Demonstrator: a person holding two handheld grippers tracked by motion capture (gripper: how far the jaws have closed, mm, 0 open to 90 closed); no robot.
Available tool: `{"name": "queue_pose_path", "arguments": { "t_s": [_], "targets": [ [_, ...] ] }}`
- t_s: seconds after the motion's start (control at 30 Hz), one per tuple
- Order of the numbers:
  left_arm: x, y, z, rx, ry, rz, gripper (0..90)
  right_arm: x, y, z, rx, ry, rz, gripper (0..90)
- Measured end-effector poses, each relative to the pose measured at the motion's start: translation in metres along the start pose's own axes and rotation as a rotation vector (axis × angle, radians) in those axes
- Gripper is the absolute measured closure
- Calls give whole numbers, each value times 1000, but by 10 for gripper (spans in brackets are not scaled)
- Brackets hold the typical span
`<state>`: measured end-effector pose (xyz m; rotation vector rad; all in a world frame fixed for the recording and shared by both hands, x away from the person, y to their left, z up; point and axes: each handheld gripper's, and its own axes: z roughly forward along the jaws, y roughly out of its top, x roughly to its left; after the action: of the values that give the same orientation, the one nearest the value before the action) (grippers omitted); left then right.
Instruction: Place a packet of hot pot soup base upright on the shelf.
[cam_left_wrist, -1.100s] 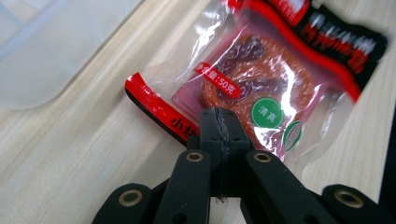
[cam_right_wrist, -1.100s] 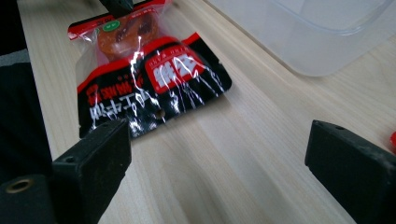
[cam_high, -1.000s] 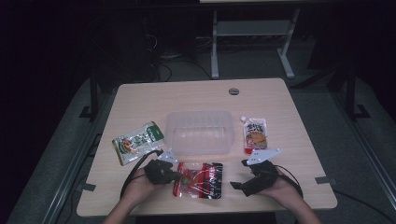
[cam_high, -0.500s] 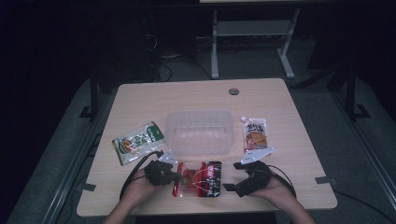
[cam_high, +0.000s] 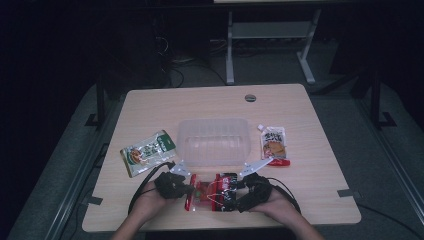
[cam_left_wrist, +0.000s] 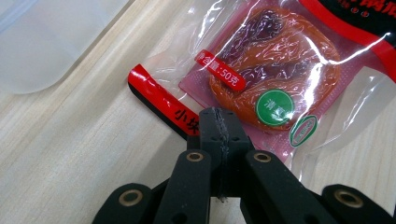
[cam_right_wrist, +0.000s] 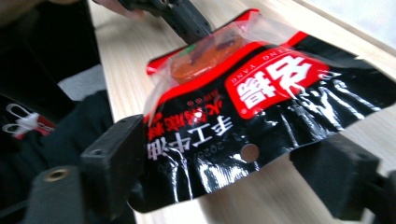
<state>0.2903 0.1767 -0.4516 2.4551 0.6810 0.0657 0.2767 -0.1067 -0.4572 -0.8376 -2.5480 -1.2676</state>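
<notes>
A red and black snack packet (cam_high: 215, 192) with a clear window lies near the table's front edge, between my two grippers. My left gripper (cam_high: 189, 190) is shut on its clear, red-striped left edge; the left gripper view shows the jaws (cam_left_wrist: 219, 121) pinched together on the film of the packet (cam_left_wrist: 275, 79). My right gripper (cam_high: 245, 192) stands open at the packet's black right end. In the right gripper view that end of the packet (cam_right_wrist: 261, 102) lies between the two spread jaws (cam_right_wrist: 224, 163), which have just been closing. The left gripper (cam_right_wrist: 182, 16) is at the packet's far end there.
A clear plastic container (cam_high: 214, 141) stands mid-table just behind the packet. A green packet (cam_high: 147, 152) lies to its left and a white and orange pouch (cam_high: 274, 145) to its right. Bare wooden table (cam_high: 320, 190) lies right of my right hand.
My right gripper has moved left to the packet, and the packet's black end now sits between its jaws. The left gripper has stayed put on the packet's left edge.
</notes>
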Motion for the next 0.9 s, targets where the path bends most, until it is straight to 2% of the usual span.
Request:
{"name": "queue_pose_path", "arguments": {
  "t_s": [0.03,0.07,0.1,0.13,0.17,0.2,0.23,0.33,0.43,0.5,0.57,0.77,0.9],
  "targets": [
    [0,0,0,0,0,0,899,0,0,0,0,0,0,211],
    [0,0,0,-1,-1,0,899,-1,1,0,-13,17,5,336],
    [0,0,0,-1,-1,0,899,-1,1,0,-13,17,5,336],
    [0,0,0,-1,-1,-1,899,1,3,-3,-37,24,-4,456],
    [0,0,0,-1,-1,-1,899,1,3,-3,-37,24,-4,456],
    [0,0,0,-2,-3,-5,899,0,6,-5,-48,24,-20,540],
    [0,0,0,-2,-3,-5,899,0,6,-5,-48,24,-20,540],
    [1,0,0,-1,-3,-2,899,-2,10,-6,-52,35,-19,661],
    [1,-1,0,-10,-11,-16,899,-3,11,-5,-49,38,-28,701],
    [2,-1,0,-15,-18,-29,899,-3,12,-4,-38,45,-45,765],
    [2,-1,1,-22,-19,-37,899,-3,13,-4,-37,42,-61,774],
    [2,-1,0,-19,-21,-31,899,0,15,-3,-46,58,-82,868],
    [2,-1,1,-24,-19,-30,900,2,15,-4,-63,58,-102,889]
  ]
}}
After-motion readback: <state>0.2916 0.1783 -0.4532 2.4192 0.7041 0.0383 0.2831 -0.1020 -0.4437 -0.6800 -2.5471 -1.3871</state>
